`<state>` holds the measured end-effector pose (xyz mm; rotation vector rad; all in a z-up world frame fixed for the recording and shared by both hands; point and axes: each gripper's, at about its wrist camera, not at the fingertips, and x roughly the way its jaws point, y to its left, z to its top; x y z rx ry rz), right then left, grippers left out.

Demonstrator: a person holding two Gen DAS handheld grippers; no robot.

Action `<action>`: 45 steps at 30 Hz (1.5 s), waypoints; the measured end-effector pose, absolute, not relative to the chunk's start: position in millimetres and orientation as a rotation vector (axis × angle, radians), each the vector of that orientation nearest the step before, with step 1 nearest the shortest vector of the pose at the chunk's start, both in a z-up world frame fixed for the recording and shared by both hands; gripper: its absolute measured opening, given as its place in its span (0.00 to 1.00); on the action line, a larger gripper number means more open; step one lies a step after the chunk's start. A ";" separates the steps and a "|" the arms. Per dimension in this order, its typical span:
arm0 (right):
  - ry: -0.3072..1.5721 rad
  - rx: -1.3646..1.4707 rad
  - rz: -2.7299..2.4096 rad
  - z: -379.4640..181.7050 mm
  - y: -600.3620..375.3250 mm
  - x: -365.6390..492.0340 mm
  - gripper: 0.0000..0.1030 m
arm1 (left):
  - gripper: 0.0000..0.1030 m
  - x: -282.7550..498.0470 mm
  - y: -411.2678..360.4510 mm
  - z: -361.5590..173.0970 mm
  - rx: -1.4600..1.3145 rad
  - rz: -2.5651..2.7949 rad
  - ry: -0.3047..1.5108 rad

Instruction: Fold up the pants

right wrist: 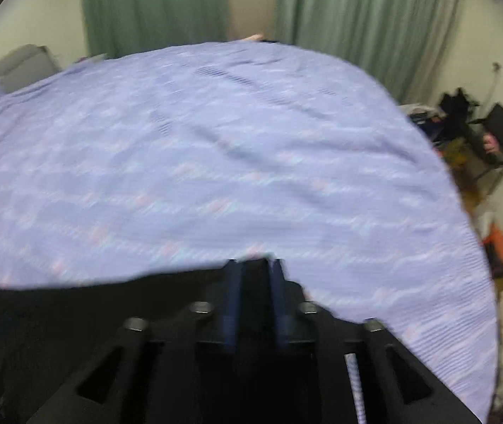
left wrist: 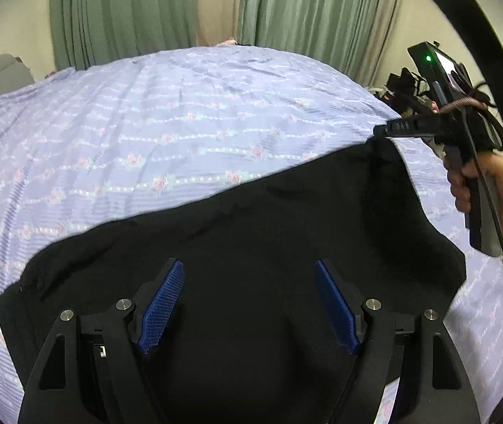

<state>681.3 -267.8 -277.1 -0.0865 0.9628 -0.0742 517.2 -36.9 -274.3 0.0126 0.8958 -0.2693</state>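
Black pants (left wrist: 251, 219) lay limp on the bedsheet (left wrist: 145, 123), under my wide-open left tongs (left wrist: 249, 304). Right tongs (right wrist: 254, 296) pinched their far corner. Soft, floppy; gripped at edges.

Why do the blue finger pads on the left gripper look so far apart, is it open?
Open. The left gripper has its blue ribbed pads spread wide above the black fabric pants, with nothing pinched between them.

place: home bedroom | evidence: bed with floral lilac bedspread (left wrist: 181, 123); green curtains (left wrist: 110, 10); cluttered shelf (right wrist: 470, 134)
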 end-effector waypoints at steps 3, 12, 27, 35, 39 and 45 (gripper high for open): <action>0.900 -0.106 -0.129 -262.4 -274.5 678.2 0.65 | 0.73 520.1 -44.8 -267.7 0.015 -0.284 0.887; 0.813 -0.025 -0.064 -230.3 -304.1 546.2 0.65 | 0.74 455.5 -84.6 -243.4 0.188 -0.508 0.741; 0.971 0.230 -0.249 -297.8 -368.8 363.4 0.63 | 0.70 394.2 -219.1 -296.3 0.448 -0.759 0.724; 0.962 0.351 -0.314 -312.5 -400.6 340.8 0.54 | 0.56 424.5 -272.3 -327.9 0.557 -0.710 0.729; 0.932 0.367 -0.304 -311.7 -406.2 345.5 0.51 | 0.17 450.8 -280.6 -328.8 0.527 -0.735 0.807; 0.873 0.490 -0.212 -316.1 -413.3 371.2 0.46 | 0.07 493.1 -249.8 -292.1 0.277 -0.725 0.849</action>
